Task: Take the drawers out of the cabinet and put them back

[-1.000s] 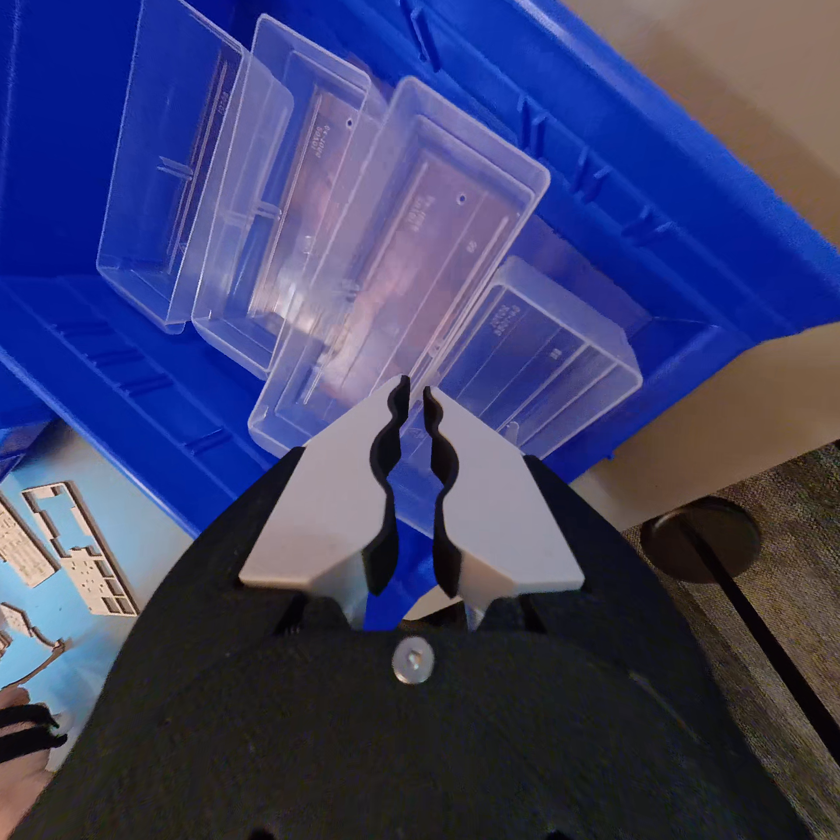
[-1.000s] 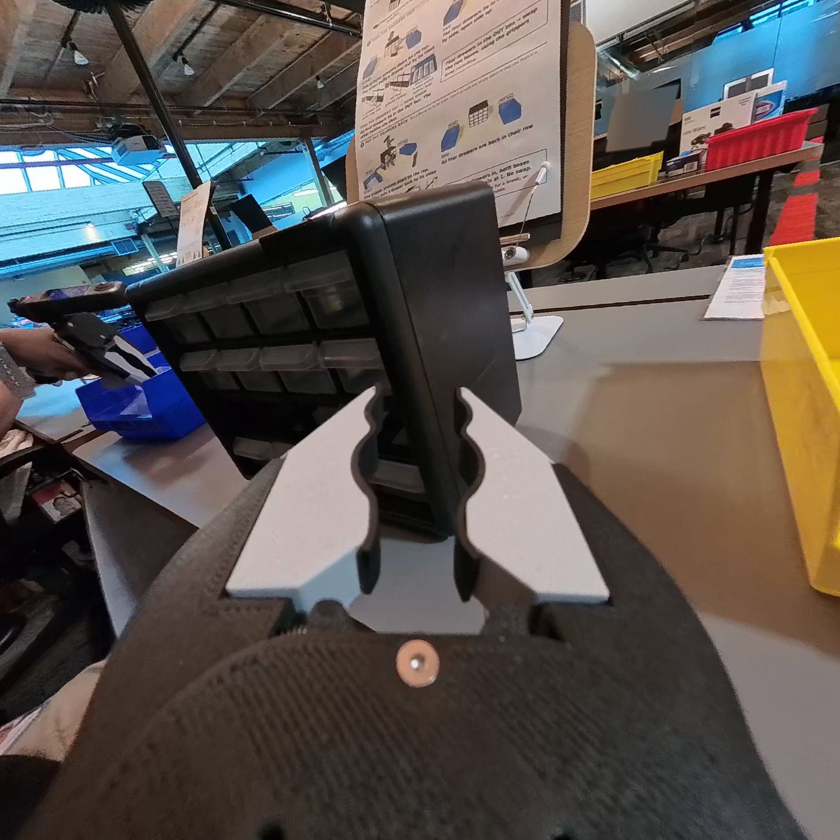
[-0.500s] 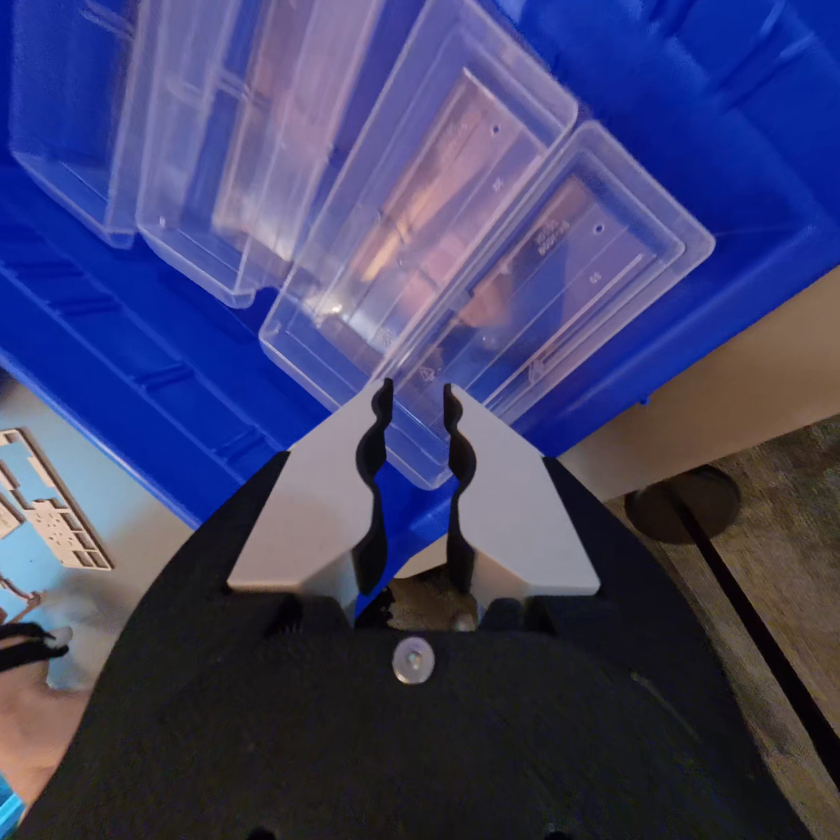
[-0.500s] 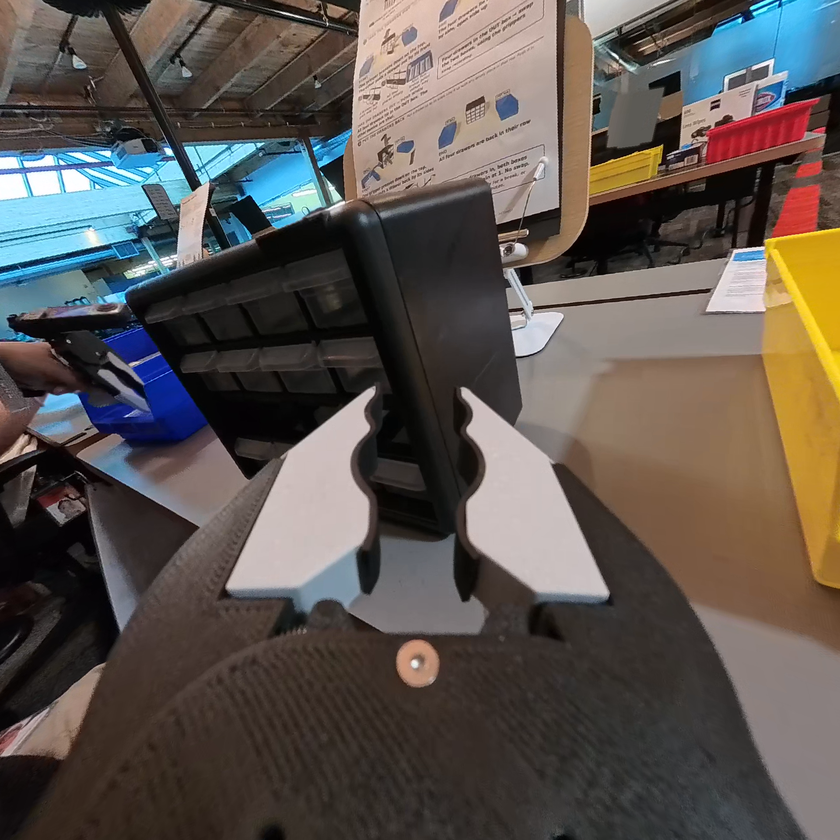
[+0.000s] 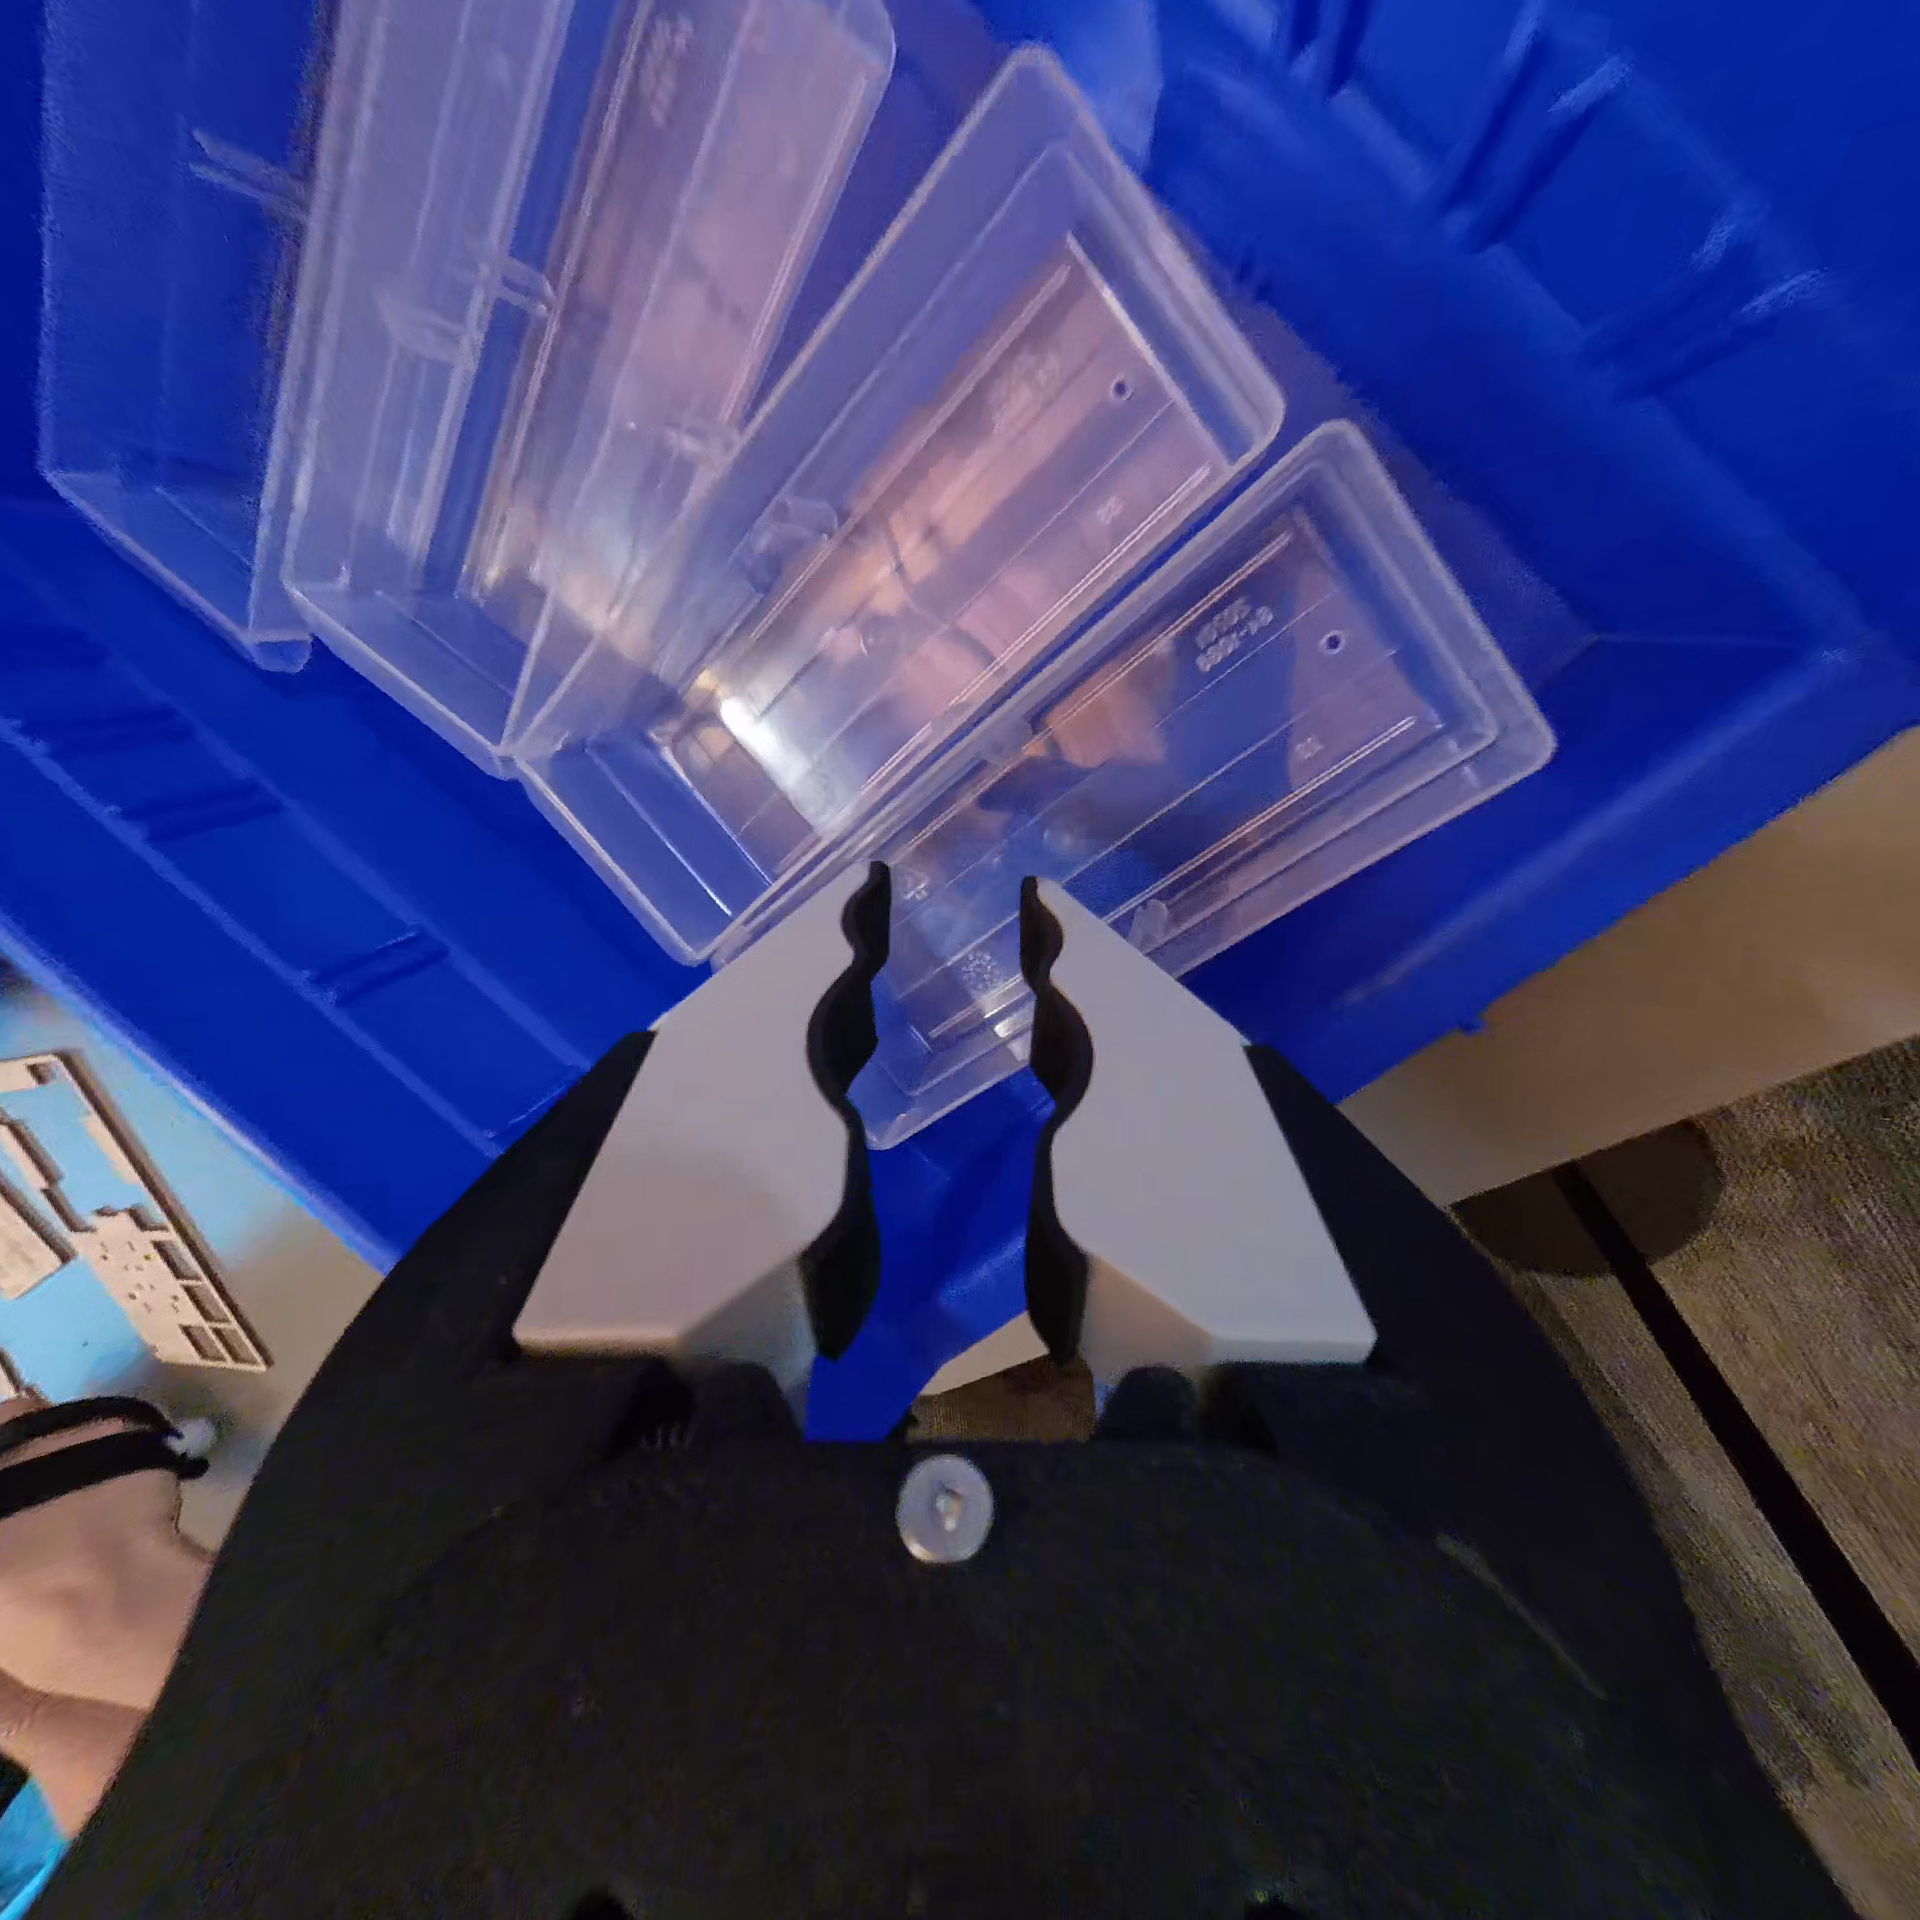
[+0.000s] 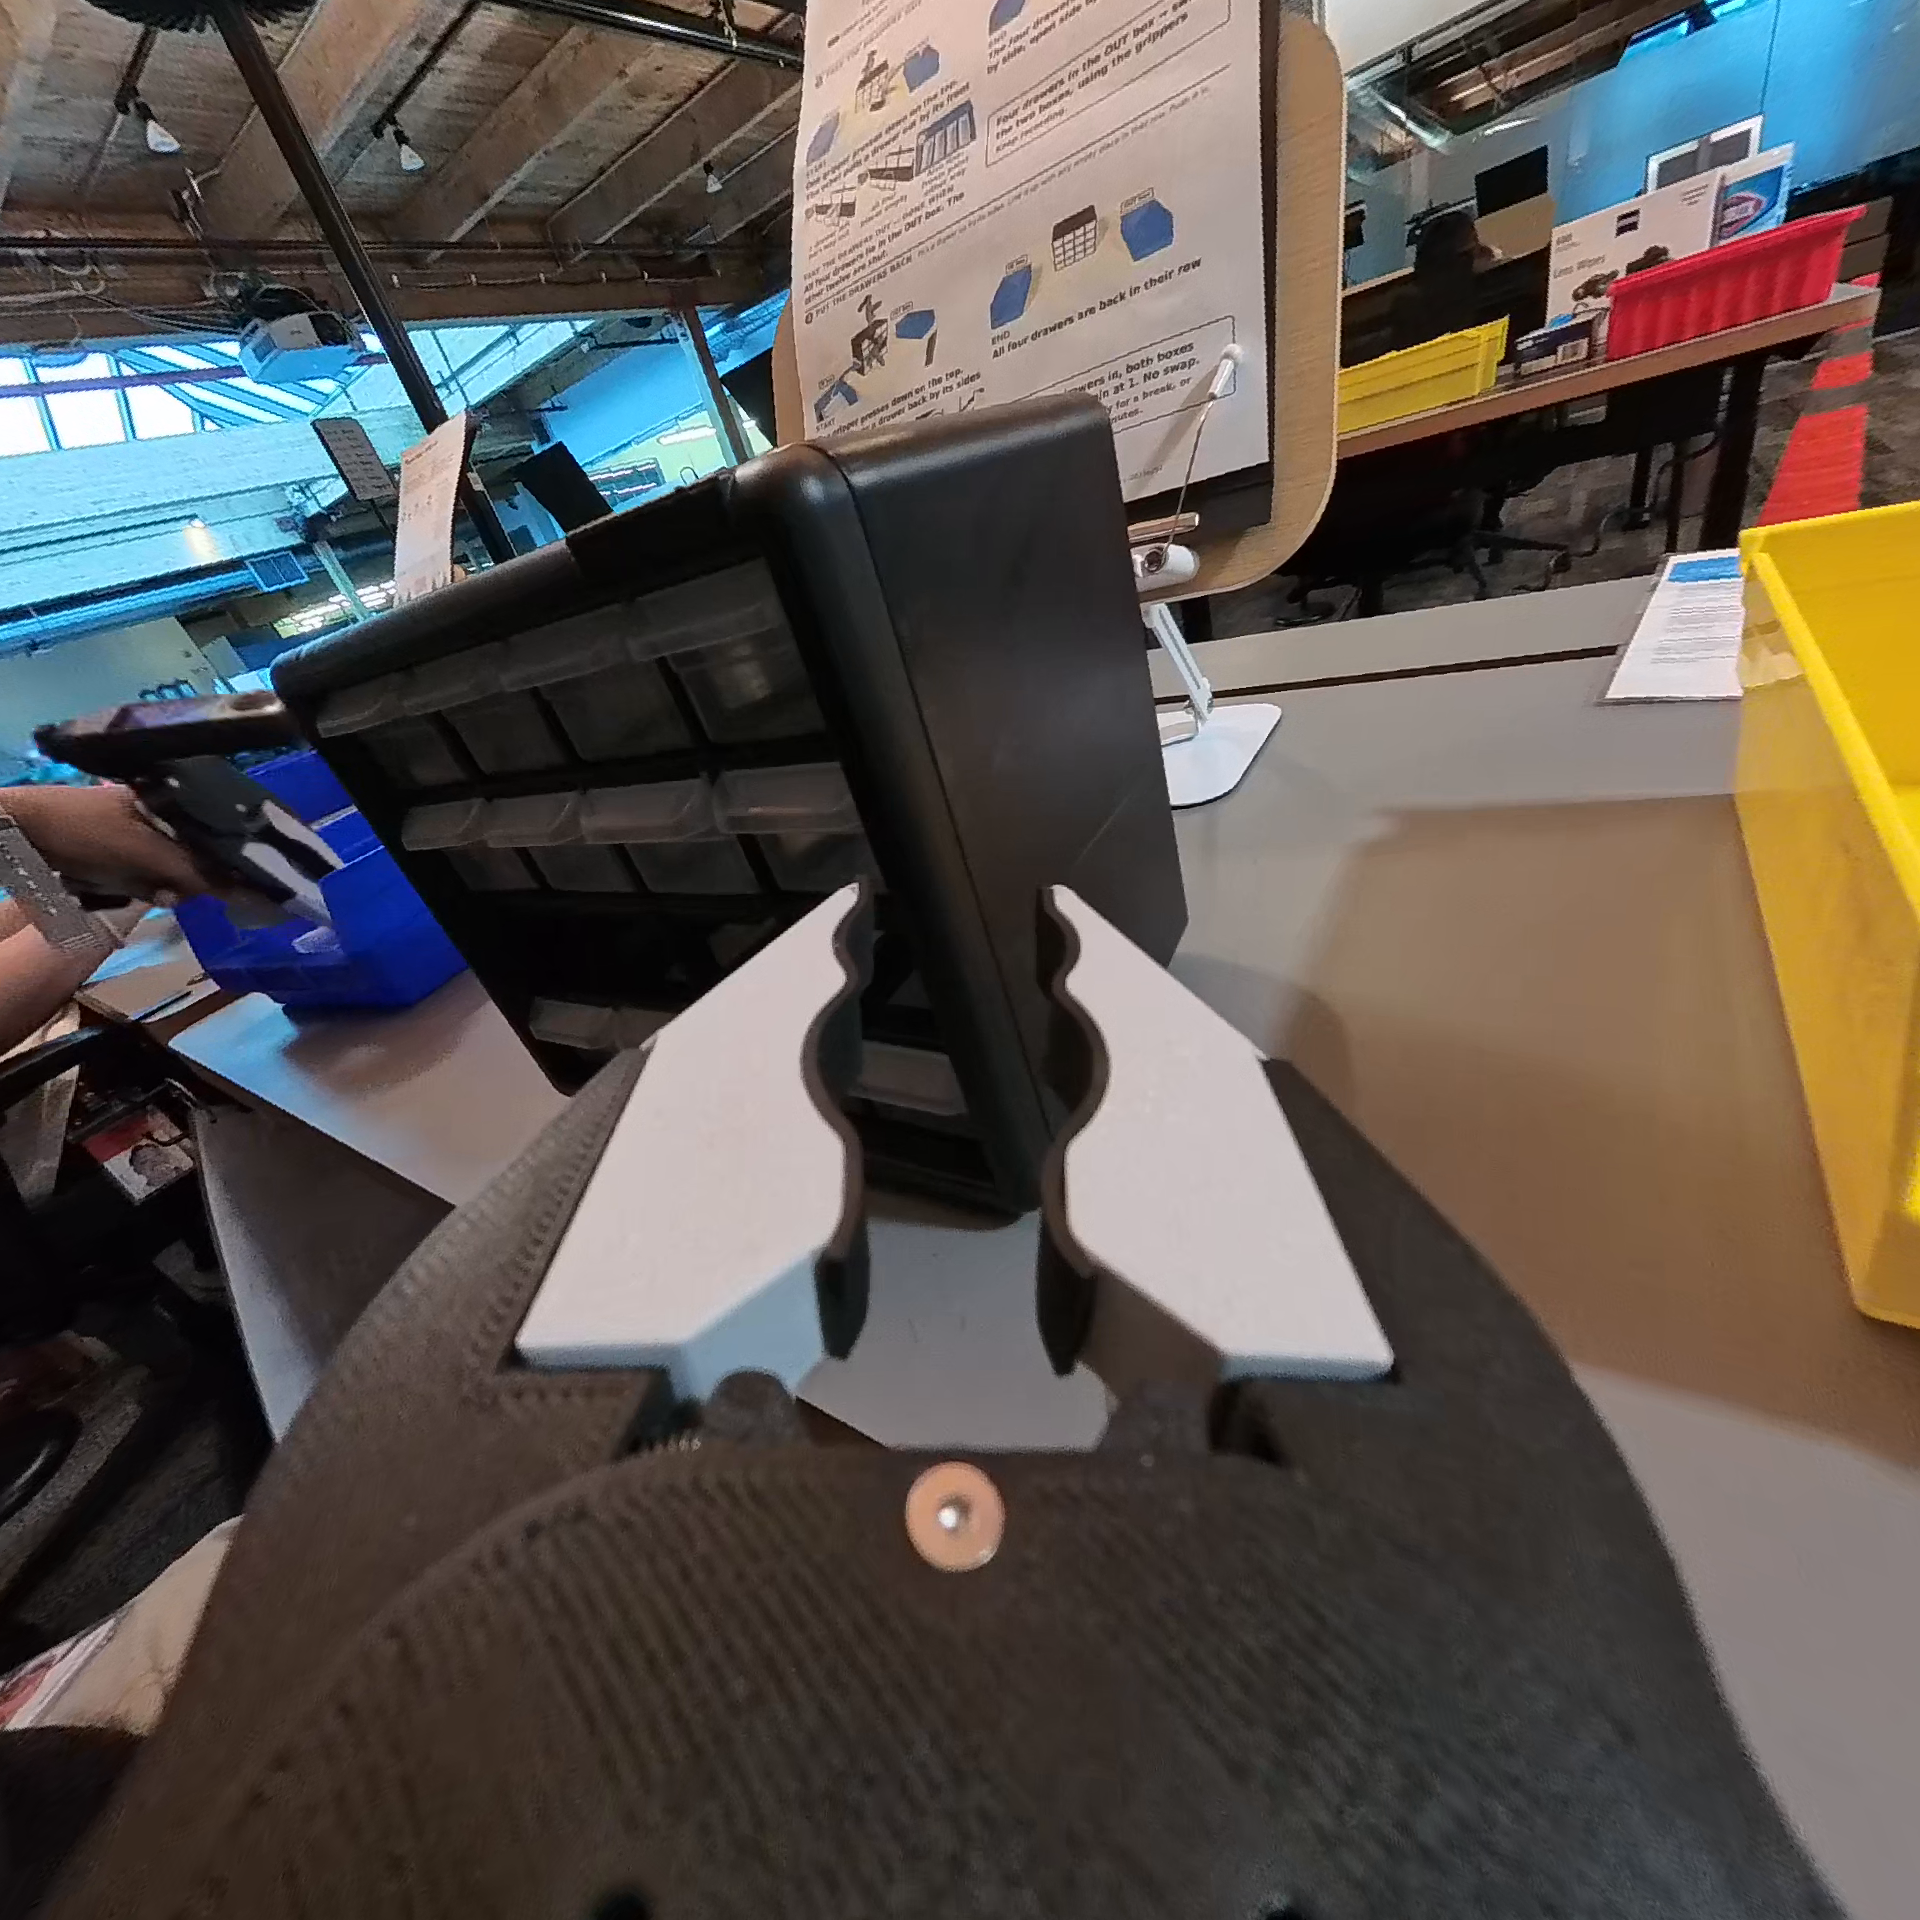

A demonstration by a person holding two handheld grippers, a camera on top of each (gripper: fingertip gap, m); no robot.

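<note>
Several clear plastic drawers lie side by side in a blue bin (image 5: pixel 312 987). My left gripper (image 5: pixel 956 894) is open and empty, with its fingertips just over the near end of the nearest drawer (image 5: pixel 1247 748). The right wrist view shows it far off (image 6: pixel 281 862) at the blue bin (image 6: pixel 364 935). My right gripper (image 6: pixel 953 899) is open and low on the table. The near lower front corner of the black cabinet (image 6: pixel 987 675) shows between its fingers. The cabinet holds clear drawers (image 6: pixel 623 707) in its upper rows. A dark row of slots (image 6: pixel 644 945) lies below them.
A yellow bin (image 6: pixel 1839 883) stands on the grey table (image 6: pixel 1455 935) to the right. A poster board (image 6: pixel 1039 208) on a stand is behind the cabinet. The blue bin sits near the table edge (image 5: pixel 1662 987), with carpet (image 5: pixel 1766 1351) below. A person's hand (image 5: pixel 62 1610) holds the left gripper.
My left gripper's jaws went from nearly shut to open and it moved closer over the bin. The nearest drawer now lies flat beside the others. My right gripper has not moved.
</note>
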